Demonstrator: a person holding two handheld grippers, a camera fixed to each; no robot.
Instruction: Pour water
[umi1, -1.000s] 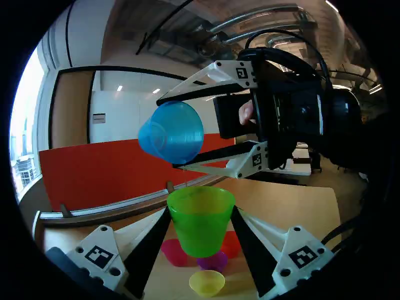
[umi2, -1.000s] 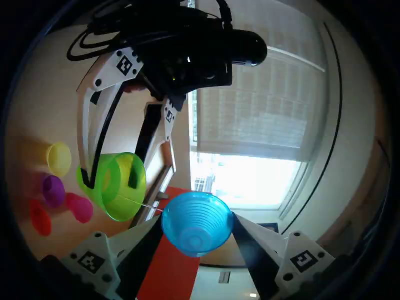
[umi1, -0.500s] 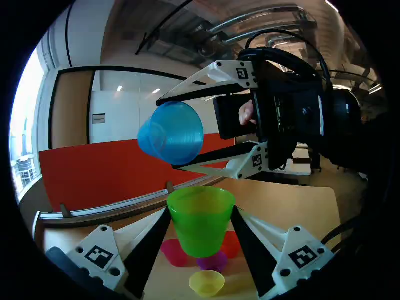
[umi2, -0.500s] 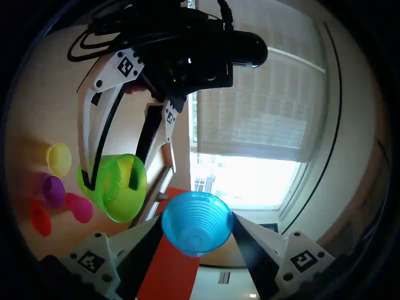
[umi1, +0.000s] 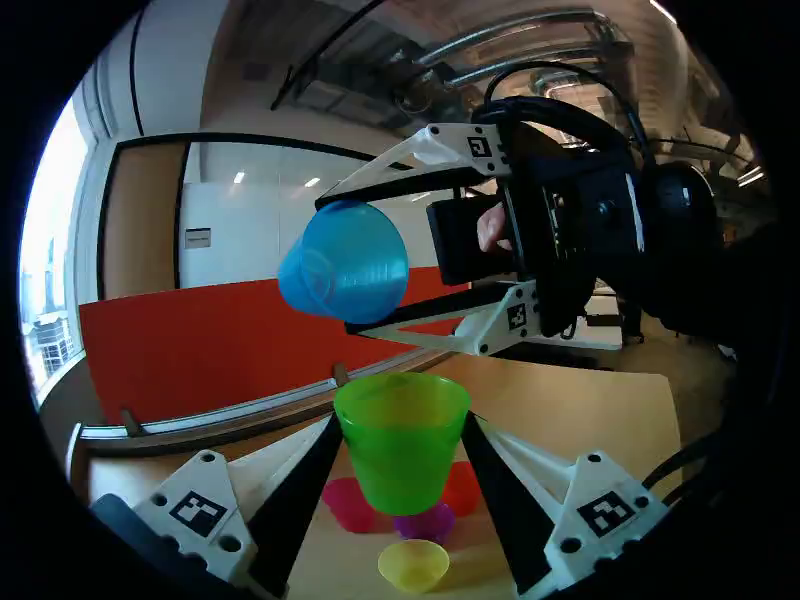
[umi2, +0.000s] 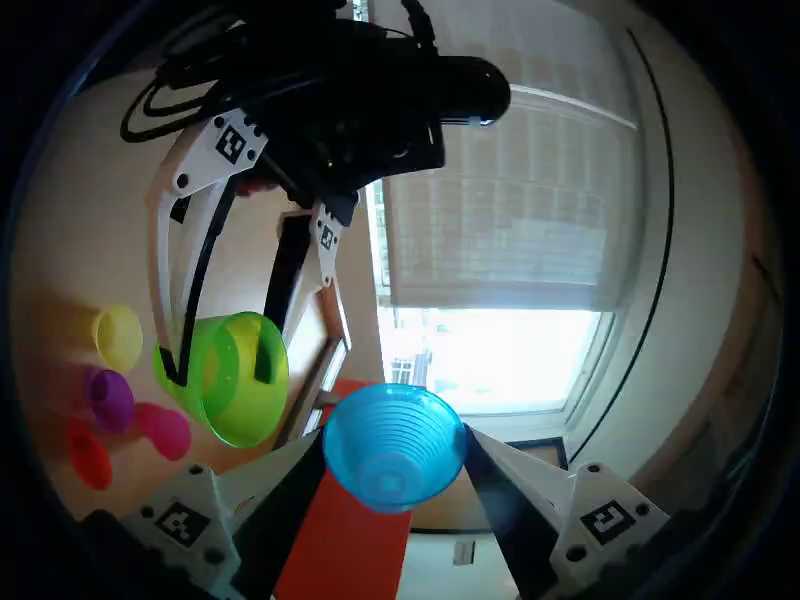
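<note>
In the left gripper view my left gripper (umi1: 402, 445) is shut on an upright green cup (umi1: 402, 440), held above the wooden table (umi1: 560, 400). Above it hangs the blue cup (umi1: 345, 262), tipped on its side with its mouth toward the right gripper's body; the right gripper (umi1: 350, 265) is shut on it. In the right gripper view the blue cup (umi2: 395, 445) sits between my right gripper's (umi2: 395, 450) fingers, mouth toward the camera. The green cup (umi2: 225, 378) shows to the left, held in the left gripper (umi2: 215, 365). I see no water stream.
Small cups stand on the table below: pink (umi1: 347, 503), red (umi1: 462, 487), purple (umi1: 424, 524) and yellow (umi1: 413, 564). A red wall panel (umi1: 200, 340) and a ledge run behind the table. A bright window with a blind (umi2: 490, 300) fills the right gripper view's background.
The right gripper with the blue cup has shifted and turned slightly; in its view the left gripper and green cup have moved a little left. The left gripper holds still.
</note>
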